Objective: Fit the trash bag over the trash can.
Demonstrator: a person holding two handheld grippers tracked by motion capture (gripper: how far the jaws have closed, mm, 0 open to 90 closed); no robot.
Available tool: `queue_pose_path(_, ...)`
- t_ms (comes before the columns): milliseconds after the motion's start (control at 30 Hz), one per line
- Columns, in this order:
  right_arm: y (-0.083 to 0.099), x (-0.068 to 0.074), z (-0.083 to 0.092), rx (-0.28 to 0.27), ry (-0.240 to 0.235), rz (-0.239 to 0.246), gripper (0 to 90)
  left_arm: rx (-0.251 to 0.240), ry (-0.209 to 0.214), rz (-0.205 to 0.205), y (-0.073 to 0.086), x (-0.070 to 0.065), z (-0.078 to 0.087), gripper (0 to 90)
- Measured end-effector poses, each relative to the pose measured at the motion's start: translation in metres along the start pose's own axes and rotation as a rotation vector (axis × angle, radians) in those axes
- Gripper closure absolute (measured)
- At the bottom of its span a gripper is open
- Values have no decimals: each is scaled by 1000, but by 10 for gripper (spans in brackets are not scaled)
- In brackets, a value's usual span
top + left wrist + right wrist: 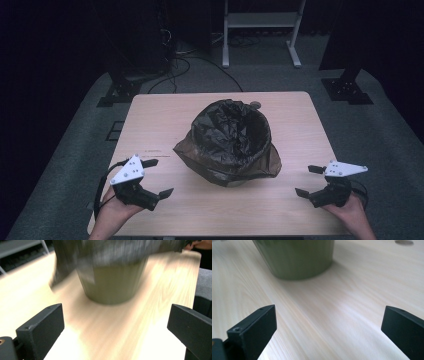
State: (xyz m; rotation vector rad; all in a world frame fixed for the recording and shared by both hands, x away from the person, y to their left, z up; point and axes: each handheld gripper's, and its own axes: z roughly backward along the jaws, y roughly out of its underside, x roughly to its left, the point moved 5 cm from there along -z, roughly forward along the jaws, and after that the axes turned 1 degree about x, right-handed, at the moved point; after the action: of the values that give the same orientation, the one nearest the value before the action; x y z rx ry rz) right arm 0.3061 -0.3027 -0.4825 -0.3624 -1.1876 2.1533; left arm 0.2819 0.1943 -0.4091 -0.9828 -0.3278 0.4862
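Both the left tongs (160, 177) and right tongs (309, 181) gape wide and empty, flanking what seems a bag-lined green bin (231, 140) on the worktop (150, 120).

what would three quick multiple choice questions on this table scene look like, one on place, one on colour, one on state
1. Where does the bin stand?
A. near the middle of the table
B. on the floor
C. at the table's left edge

2. What colour is the bin's wall under the bag?
A. red
B. white
C. green

3. How do the two grippers stand?
A. both open
B. both shut on the bag
C. one holds the bin

Answers:
1 A, the high view shows it mid-table.
2 C, both gripper views show a green wall.
3 A, the left gripper and right gripper have jaws spread, apart from the bin.
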Motion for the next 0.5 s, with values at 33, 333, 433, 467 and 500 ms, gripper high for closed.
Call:
queue_pose_path(33, 3, 0, 0, 12, 9, 0, 0, 21, -7, 0, 10, 0, -5, 0)
queue_pose_path(333, 39, -7, -5, 155, 69, 7, 0, 228, -30, 26, 75, 8, -44, 0)
queue_pose_path(433, 42, -9, -6, 172, 74, 6, 0, 261, -33, 26, 86, 9, -50, 0)
queue_pose_path(467, 42, -9, -6, 174, 75, 5, 0, 272, -34, 28, 89, 10, -51, 0)
queue_pose_path(500, 42, -9, -6, 177, 73, 5, 0, 287, -34, 30, 93, 10, -53, 0)
